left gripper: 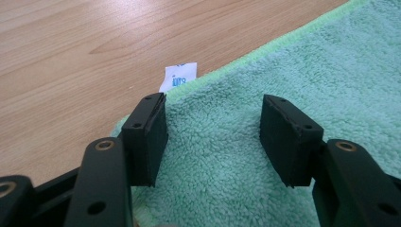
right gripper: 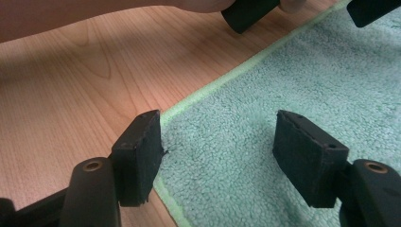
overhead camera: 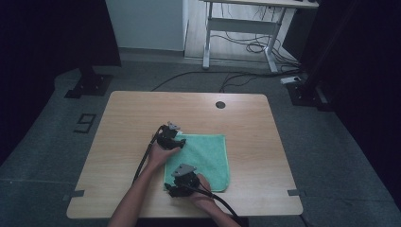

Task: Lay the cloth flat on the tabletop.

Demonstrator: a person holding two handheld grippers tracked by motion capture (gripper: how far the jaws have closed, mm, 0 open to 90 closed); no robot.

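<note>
A green terry towel (overhead camera: 208, 153) lies flat on the wooden table (overhead camera: 137, 113). My left gripper (overhead camera: 178, 140) is at the towel's far left corner, held by a hand. In the left gripper view this gripper (left gripper: 213, 137) stands open, low over the towel (left gripper: 283, 71), with a white label (left gripper: 178, 78) sticking out from the hem just ahead. My right gripper (overhead camera: 174, 188) is at the towel's near left corner. It (right gripper: 220, 156) is open too, its left jaw right at the hem of the towel (right gripper: 283, 80). The other gripper's black jaws show farther off at the top.
A round cable hole (overhead camera: 220, 104) sits near the table's far edge. Bare wood lies left, right and beyond the towel. Behind the table stand a white desk frame (overhead camera: 241, 28) and loose cables (overhead camera: 255, 47) on the floor.
</note>
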